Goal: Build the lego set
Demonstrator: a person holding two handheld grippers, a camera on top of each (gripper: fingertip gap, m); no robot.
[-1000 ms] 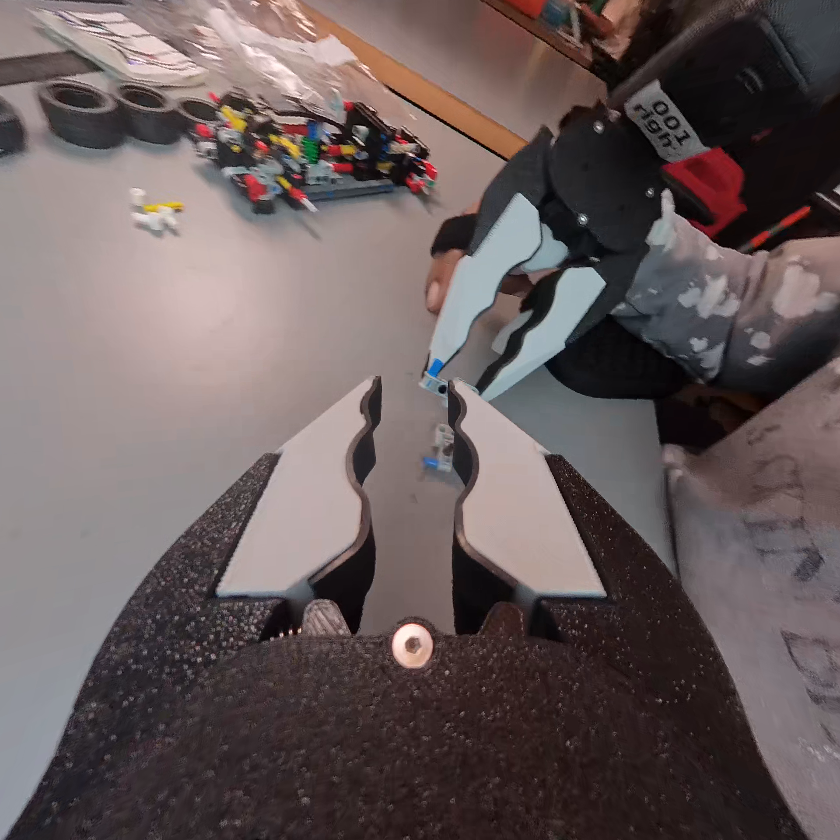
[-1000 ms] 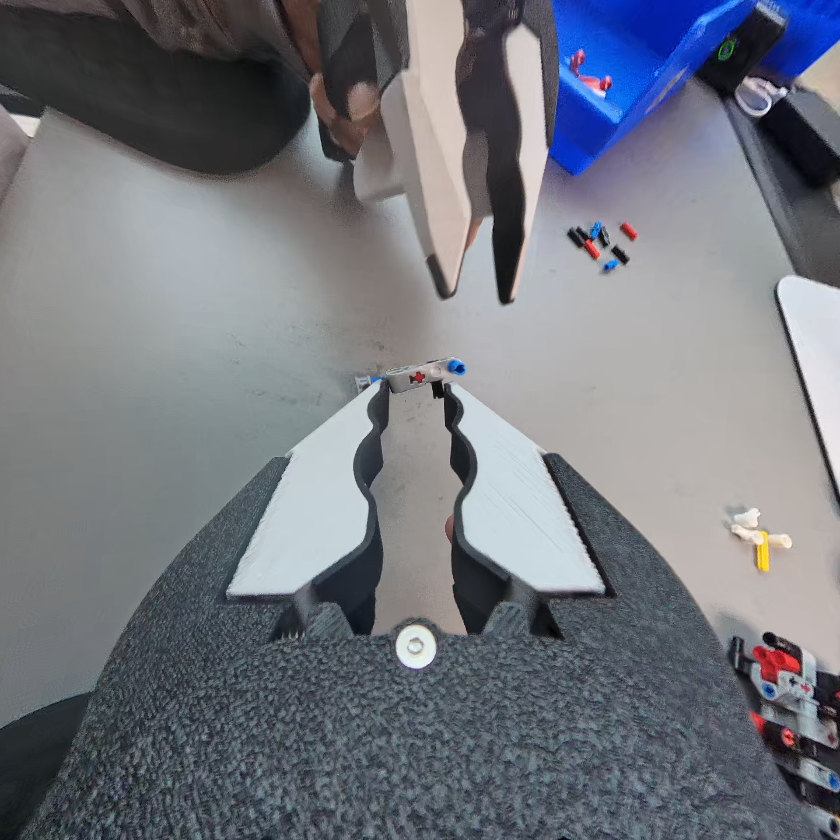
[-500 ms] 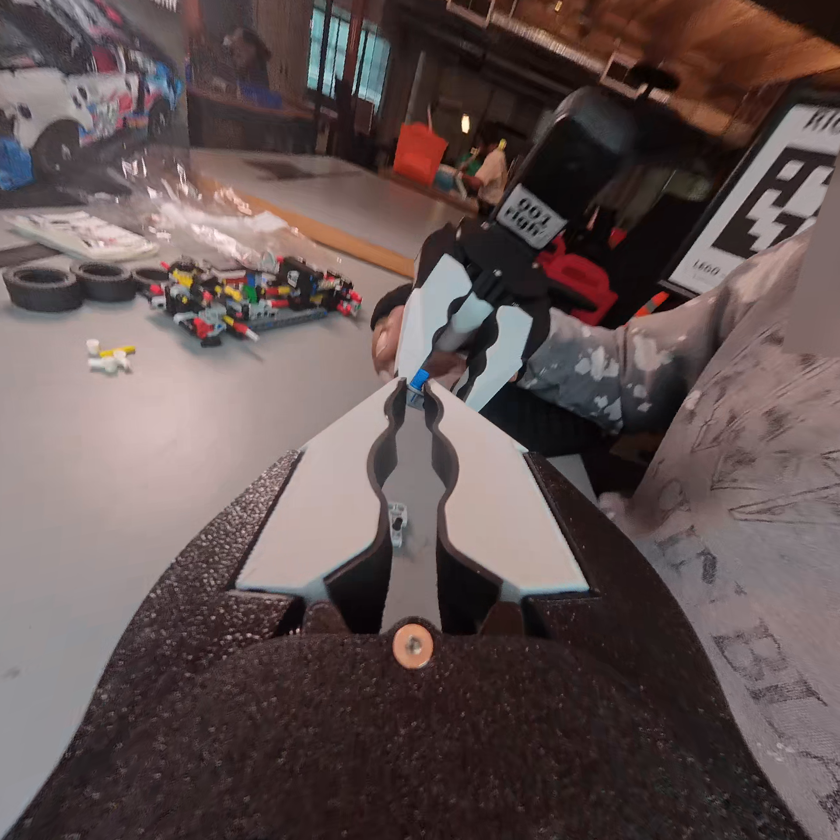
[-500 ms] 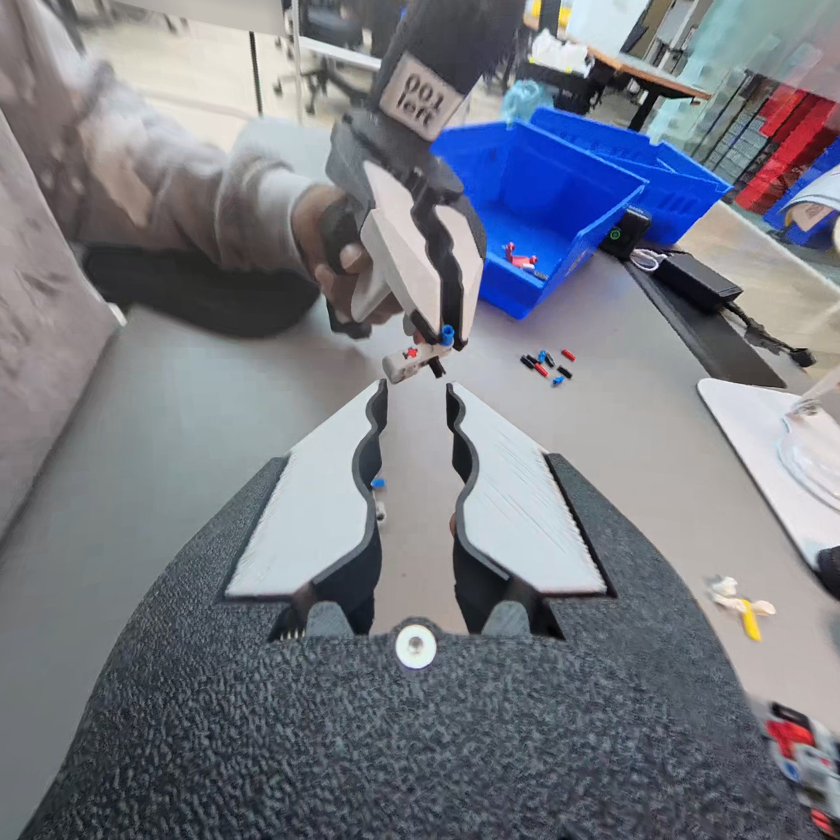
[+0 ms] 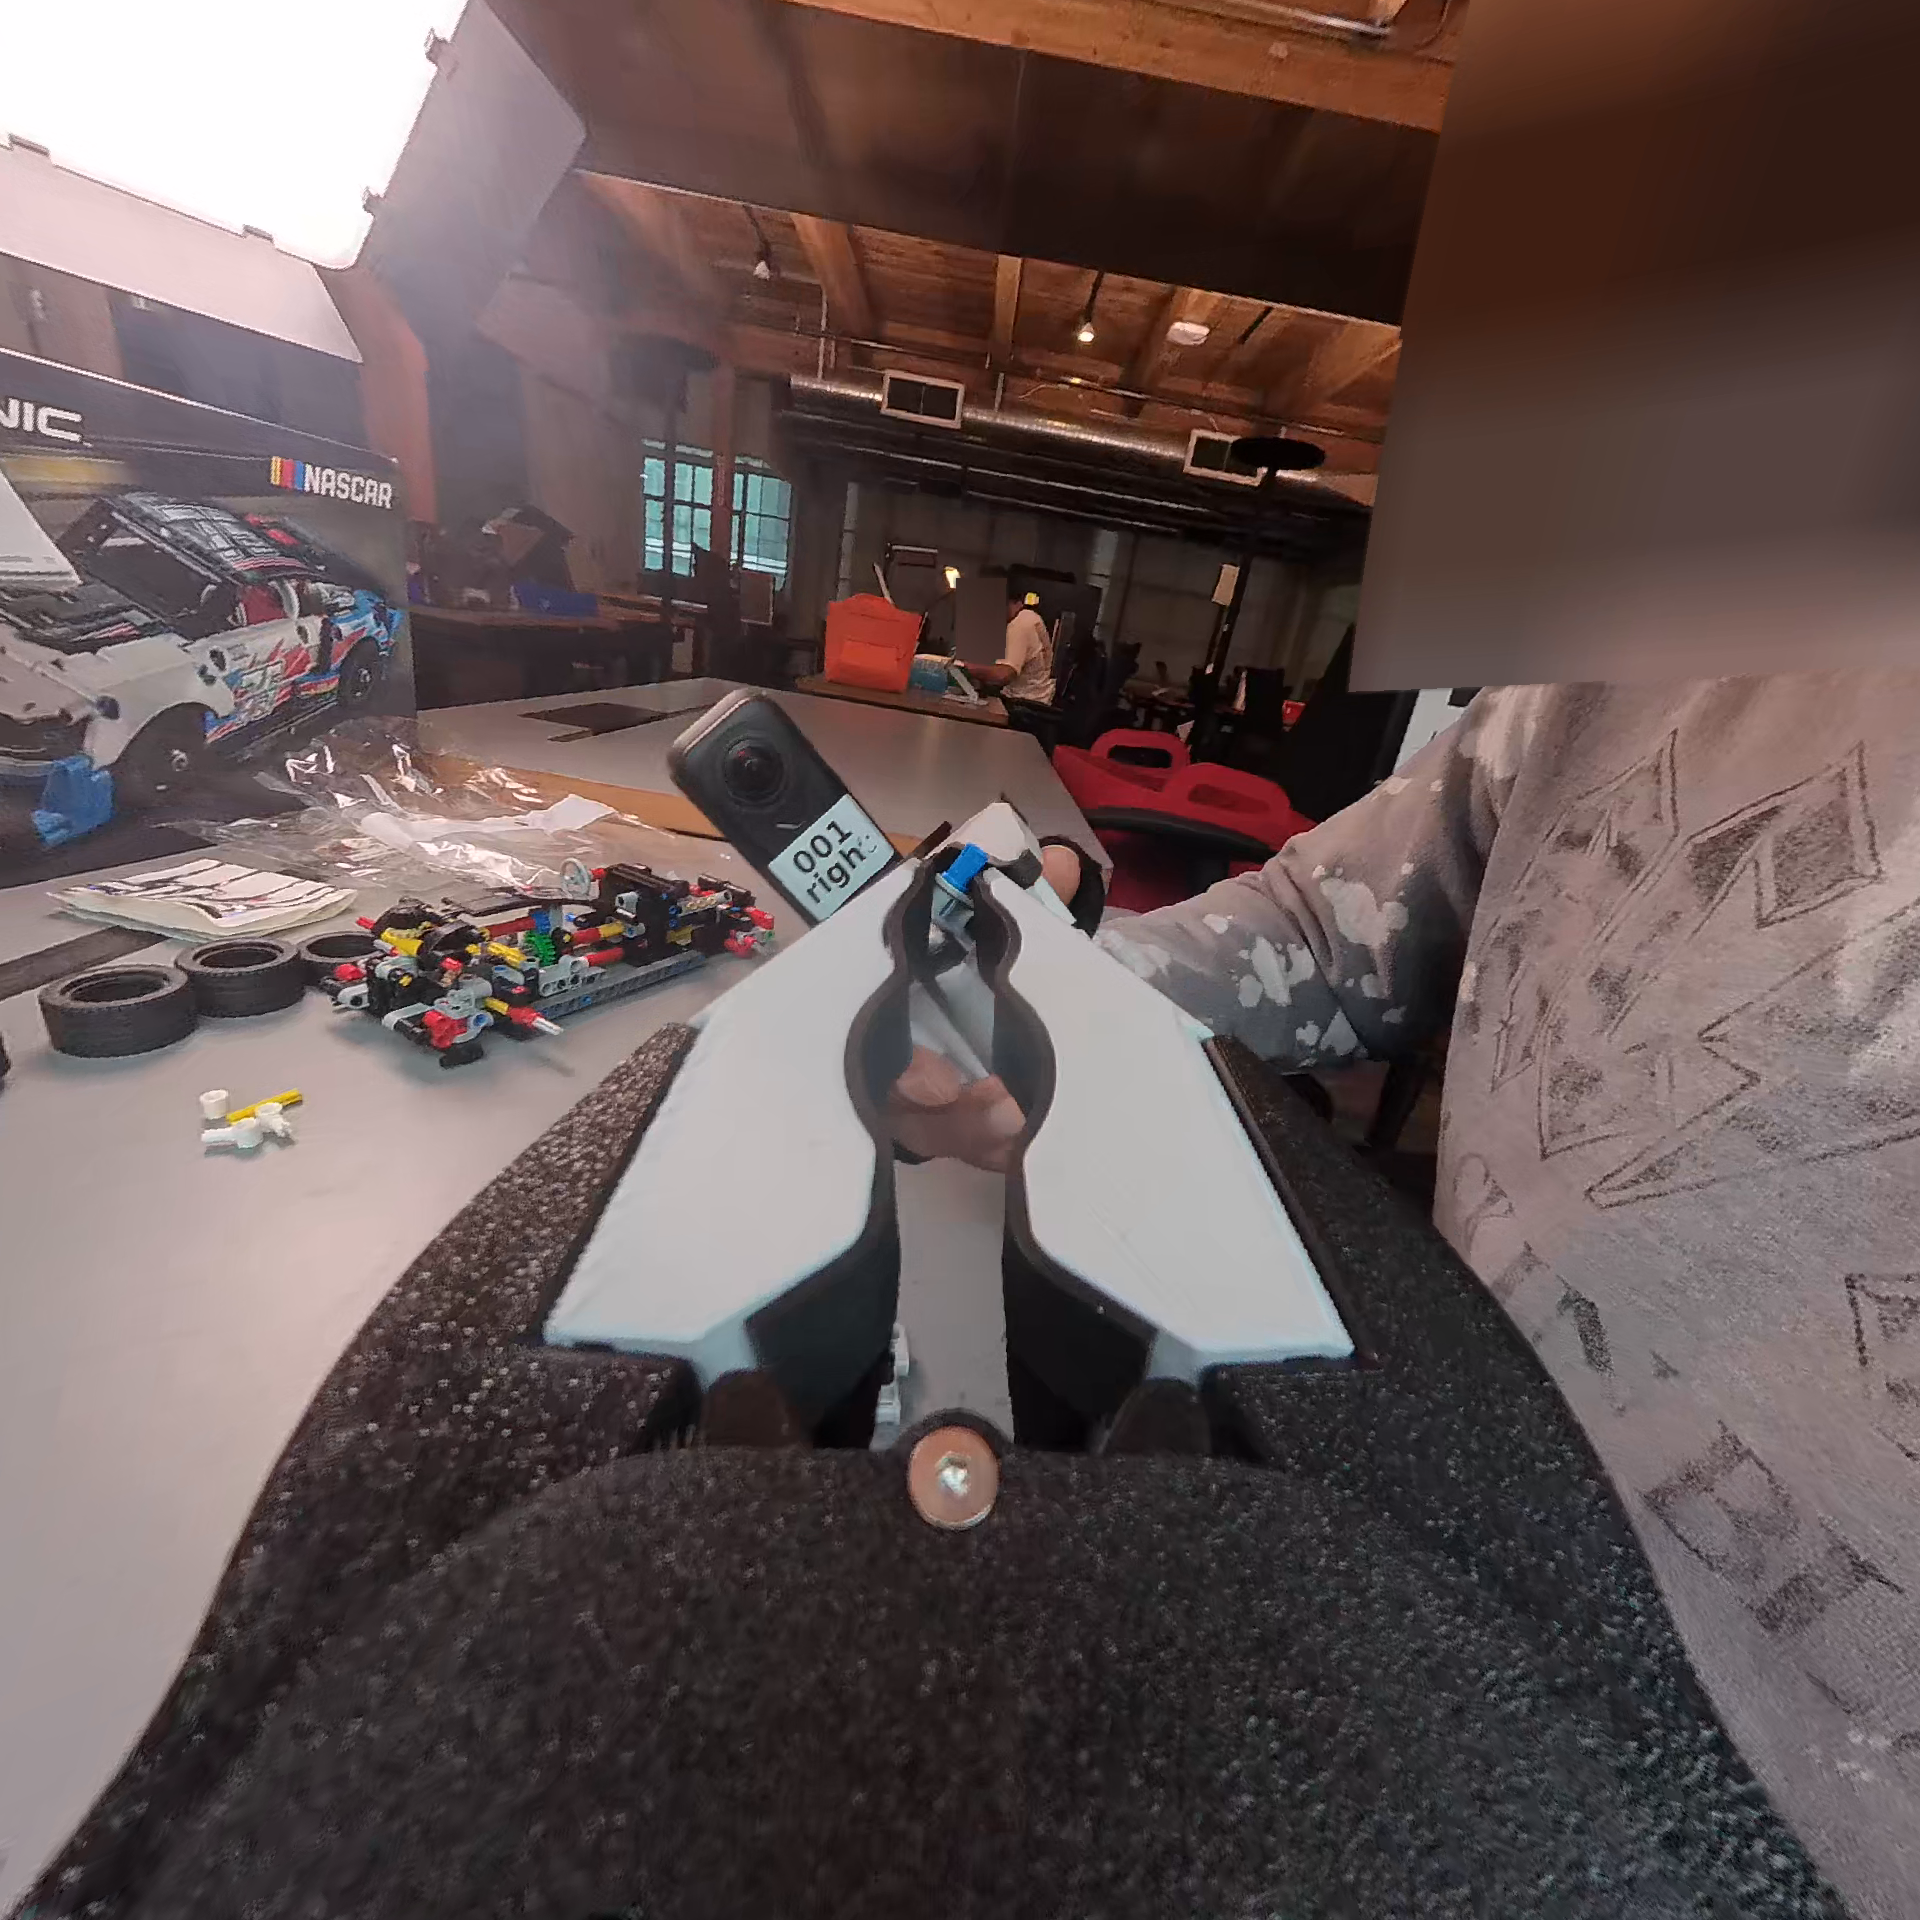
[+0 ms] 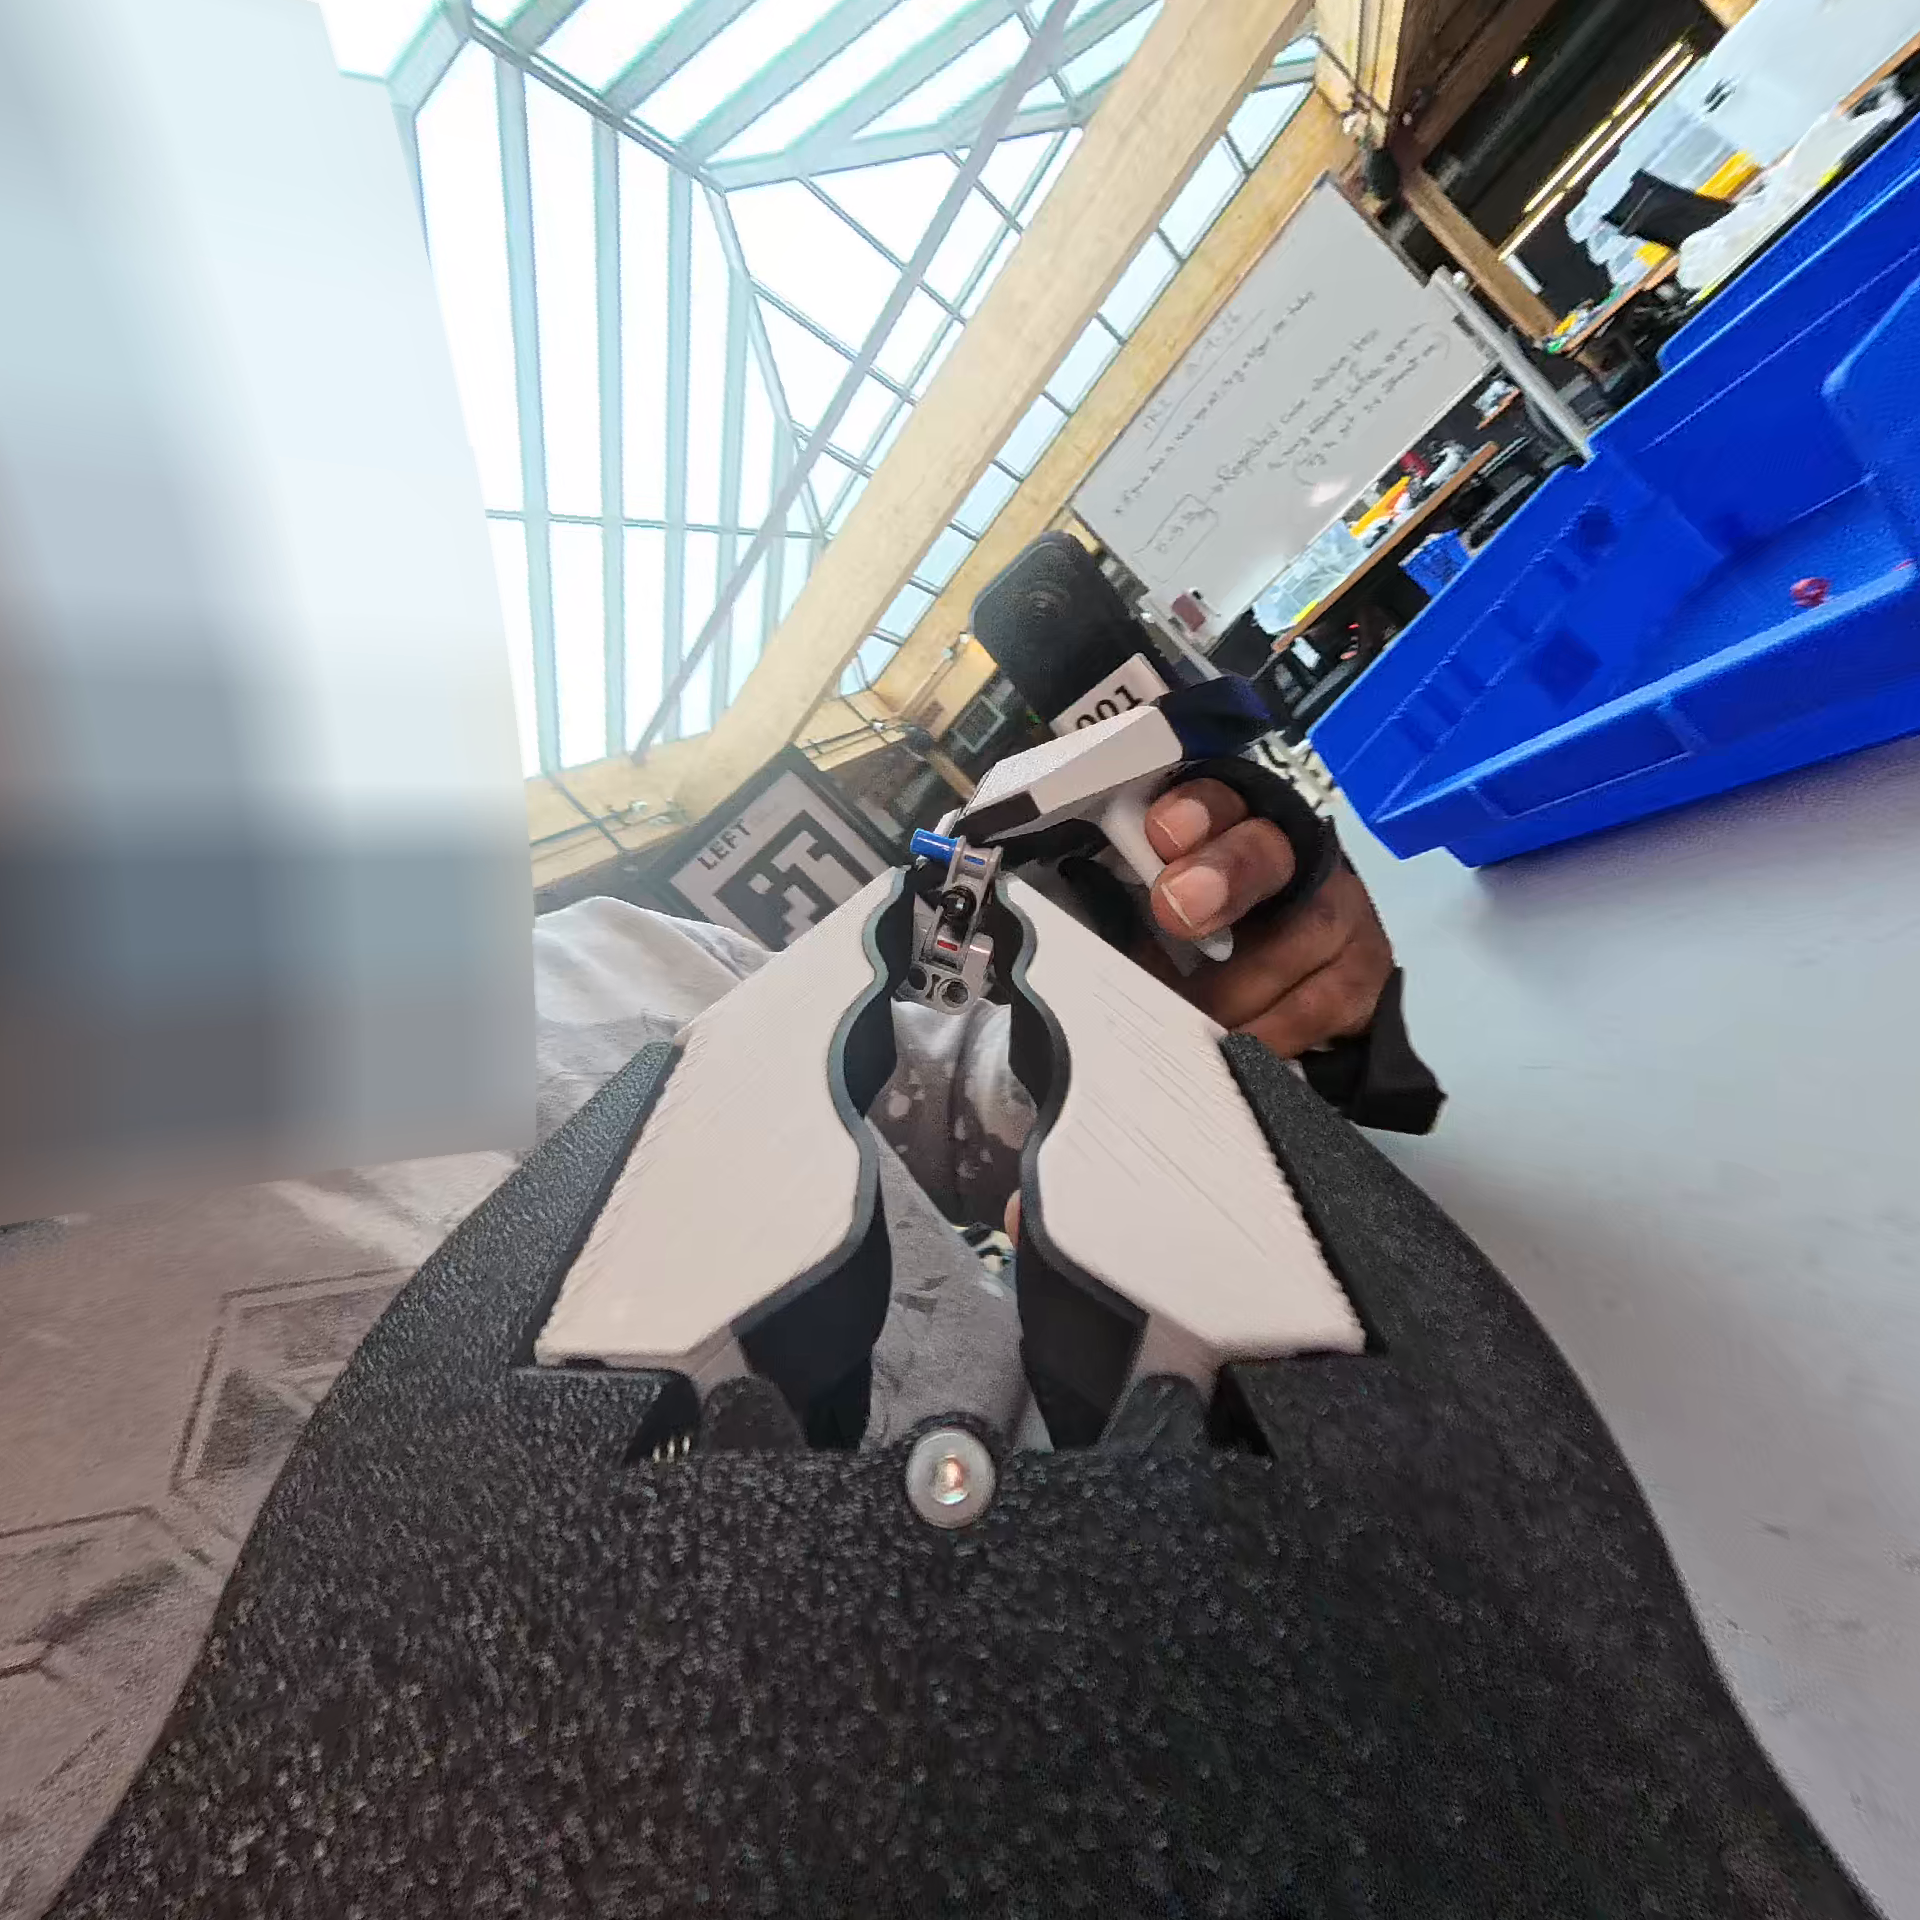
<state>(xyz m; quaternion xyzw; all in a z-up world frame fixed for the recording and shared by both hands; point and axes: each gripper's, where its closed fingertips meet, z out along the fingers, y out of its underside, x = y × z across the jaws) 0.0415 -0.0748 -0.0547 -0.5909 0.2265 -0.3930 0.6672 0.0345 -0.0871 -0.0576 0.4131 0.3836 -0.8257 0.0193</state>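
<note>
Gripping grey lego piece [image 6: 951, 951], both claws (raised)

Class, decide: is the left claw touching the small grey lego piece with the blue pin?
Touching. The right wrist view shows the left claw pinching the grey lego piece at its blue-pin end.

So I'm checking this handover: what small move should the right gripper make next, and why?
Probably close the right gripper gently on the grey piece. The left gripper pinches the piece at its blue pin end, and the piece's lower body hangs between the right gripper's fingertips, but firm contact there isn't clear.
</note>
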